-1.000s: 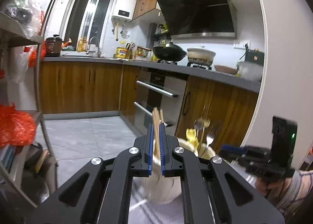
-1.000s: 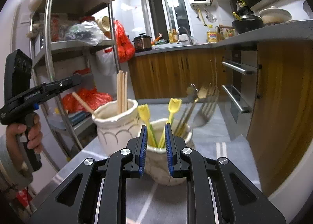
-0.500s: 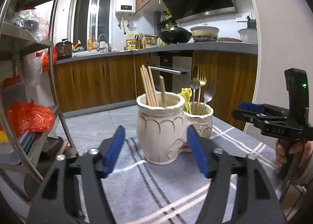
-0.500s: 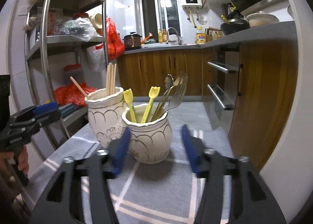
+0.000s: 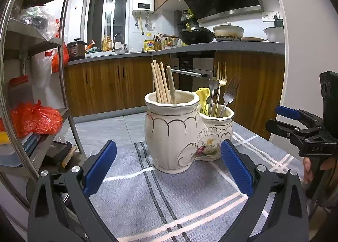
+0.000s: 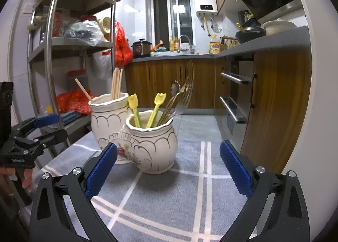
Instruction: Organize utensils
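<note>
**Both grippers opening, twin utensil jar standing free on the cloth**

The left gripper [image 5: 168,165] has its jaws opening wide with nothing gripped; the twin ceramic jar [image 5: 179,134] stands ahead of its blue pads [image 5: 100,168], untouched. The right gripper [image 6: 168,165] is likewise opening and empty, its fingertips short of the jar. The taller pot holds wooden chopsticks [image 5: 160,82]; the lower pot [image 6: 152,142] holds yellow picks [image 6: 156,104] and metal forks [image 6: 183,96]. The jar sits on a grey striped cloth [image 5: 190,204] covering the table, with bare cloth all round it. A metal shelf rack [image 6: 48,56] stands close beside the table's left edge; wooden cabinets [image 6: 274,104] stand near its right edge. Each gripper shows at the margin of the other's view, well apart.
</note>
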### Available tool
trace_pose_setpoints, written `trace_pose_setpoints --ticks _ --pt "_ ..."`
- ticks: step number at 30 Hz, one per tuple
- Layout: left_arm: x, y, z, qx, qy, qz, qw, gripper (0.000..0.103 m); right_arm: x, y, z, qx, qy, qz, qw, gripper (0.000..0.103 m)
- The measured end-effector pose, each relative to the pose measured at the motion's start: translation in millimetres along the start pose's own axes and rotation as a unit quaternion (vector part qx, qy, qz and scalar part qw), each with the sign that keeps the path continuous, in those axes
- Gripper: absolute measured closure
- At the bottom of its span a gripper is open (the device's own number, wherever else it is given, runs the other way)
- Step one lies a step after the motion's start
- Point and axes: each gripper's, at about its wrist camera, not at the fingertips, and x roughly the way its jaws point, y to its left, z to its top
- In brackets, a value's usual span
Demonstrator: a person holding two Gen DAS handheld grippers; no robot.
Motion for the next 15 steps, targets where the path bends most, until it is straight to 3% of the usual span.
trace_pose_setpoints --ticks 15 --pt "3.0 4.7 -2.3 -0.012 0.008 0.006 0.9999 0.006 -2.7 2.9 -1.9 -0.012 -0.004 -0.001 1.000 0.005"
